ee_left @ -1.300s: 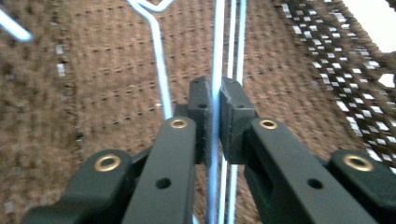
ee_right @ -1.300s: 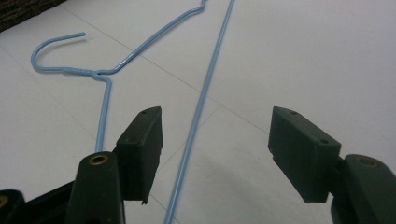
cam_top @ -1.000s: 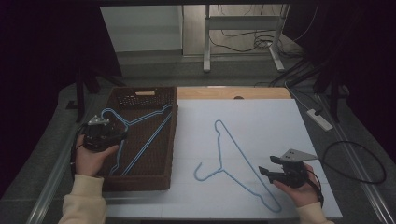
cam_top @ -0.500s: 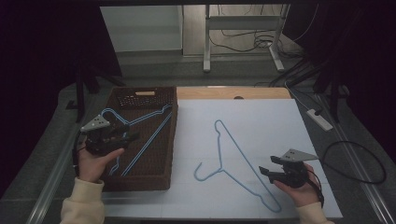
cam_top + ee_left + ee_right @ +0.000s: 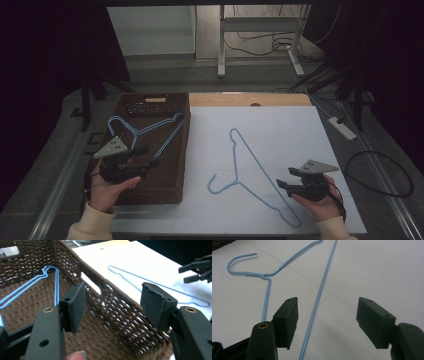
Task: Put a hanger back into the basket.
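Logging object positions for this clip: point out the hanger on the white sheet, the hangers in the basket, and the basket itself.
loose blue hanger [image 5: 260, 167], high view, on its long straight bar.
blue hangers in the basket [image 5: 150, 128], high view, on a shoulder wire.
wicker basket [image 5: 186, 150], high view, on its right wall.

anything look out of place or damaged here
One blue wire hanger lies loose on the white table, while the others sit in the brown wicker basket. One pad of the left tongs looks chipped along its top edge.
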The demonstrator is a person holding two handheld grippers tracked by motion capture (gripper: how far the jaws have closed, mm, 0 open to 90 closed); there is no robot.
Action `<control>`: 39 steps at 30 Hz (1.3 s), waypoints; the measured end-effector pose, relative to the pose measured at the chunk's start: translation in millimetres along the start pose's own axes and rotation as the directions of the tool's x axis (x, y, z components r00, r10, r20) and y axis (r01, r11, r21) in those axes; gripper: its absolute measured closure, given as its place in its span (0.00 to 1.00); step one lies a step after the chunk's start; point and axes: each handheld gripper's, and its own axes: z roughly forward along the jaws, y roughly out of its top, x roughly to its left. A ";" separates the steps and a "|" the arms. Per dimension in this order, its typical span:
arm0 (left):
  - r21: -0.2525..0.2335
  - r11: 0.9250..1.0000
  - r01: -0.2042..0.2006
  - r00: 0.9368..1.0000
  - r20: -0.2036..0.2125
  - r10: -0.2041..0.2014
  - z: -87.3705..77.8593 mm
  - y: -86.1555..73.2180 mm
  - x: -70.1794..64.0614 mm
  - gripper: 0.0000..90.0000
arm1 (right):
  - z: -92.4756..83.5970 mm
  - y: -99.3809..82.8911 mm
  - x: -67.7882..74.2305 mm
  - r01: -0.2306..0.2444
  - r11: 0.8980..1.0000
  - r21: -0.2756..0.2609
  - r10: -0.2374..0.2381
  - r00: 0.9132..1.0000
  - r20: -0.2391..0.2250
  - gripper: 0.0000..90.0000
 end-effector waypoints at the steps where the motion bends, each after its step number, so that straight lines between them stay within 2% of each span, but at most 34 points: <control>1: 0.004 1.000 -0.012 1.000 0.004 0.012 -0.3 -2.0 -3.8 0.40 | 0.0 0.1 0.2 0.002 1.000 0.001 -0.002 1.000 -0.001 0.38; 3: 0.013 1.000 -0.025 1.000 0.017 0.025 -0.7 -4.1 -9.2 0.40 | 0.7 0.4 1.0 0.005 1.000 0.004 -0.006 1.000 0.001 0.38; 10: 0.022 0.998 -0.051 0.998 0.022 0.051 -0.3 -11.0 -23.3 0.39 | 2.2 1.2 3.5 0.021 1.000 0.017 -0.021 1.000 0.001 0.38; 16: 0.035 0.998 -0.061 0.998 0.026 0.060 6.4 -14.3 -29.1 0.39 | 2.9 2.4 6.7 0.036 0.999 0.021 -0.036 0.999 0.000 0.38; 27: 0.022 0.998 -0.060 0.998 0.014 0.060 7.5 -15.3 -27.1 0.39 | 2.1 4.1 11.3 0.049 0.998 0.030 -0.049 0.999 0.003 0.38; 33: 0.018 0.999 -0.046 0.999 0.000 0.046 8.2 -17.2 -23.9 0.39 | -0.8 7.0 15.5 0.057 0.998 0.020 -0.057 0.998 -0.006 0.40; 36: 0.023 0.999 -0.045 0.999 -0.002 0.045 9.5 -17.8 -23.3 0.39 | -5.4 11.2 22.1 0.074 0.997 0.024 -0.074 0.997 -0.014 0.42; 39: 0.026 0.999 -0.040 0.999 -0.006 0.041 10.3 -18.6 -22.8 0.39 | -10.6 15.3 33.7 0.072 0.997 0.040 -0.070 0.996 -0.052 0.43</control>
